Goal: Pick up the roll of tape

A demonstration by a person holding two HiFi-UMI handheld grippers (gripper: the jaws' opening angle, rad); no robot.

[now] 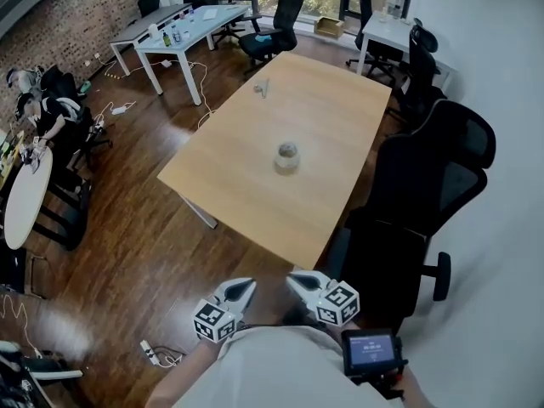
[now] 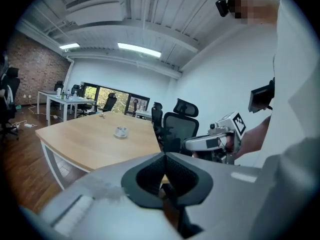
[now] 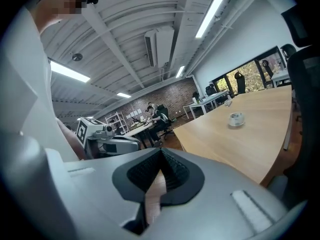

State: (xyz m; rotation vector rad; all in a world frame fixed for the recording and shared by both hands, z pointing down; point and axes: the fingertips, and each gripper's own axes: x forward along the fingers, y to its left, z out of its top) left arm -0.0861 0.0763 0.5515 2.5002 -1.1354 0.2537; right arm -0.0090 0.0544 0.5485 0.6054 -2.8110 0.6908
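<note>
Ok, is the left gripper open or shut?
Shut and empty: in its own view the left gripper has its fingers meeting at the tips; the roll of tape sits apart on the table.

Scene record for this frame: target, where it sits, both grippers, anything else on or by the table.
target: roll of tape, lying flat
location: near the middle of the wooden table, nothing touching it
left gripper: jaws together, empty, short of the table's near edge
right gripper: jaws together, empty, short of the table's near edge
also on table: small object toward the far end, too small to identify
nearby: black office chair on the table's right
</note>
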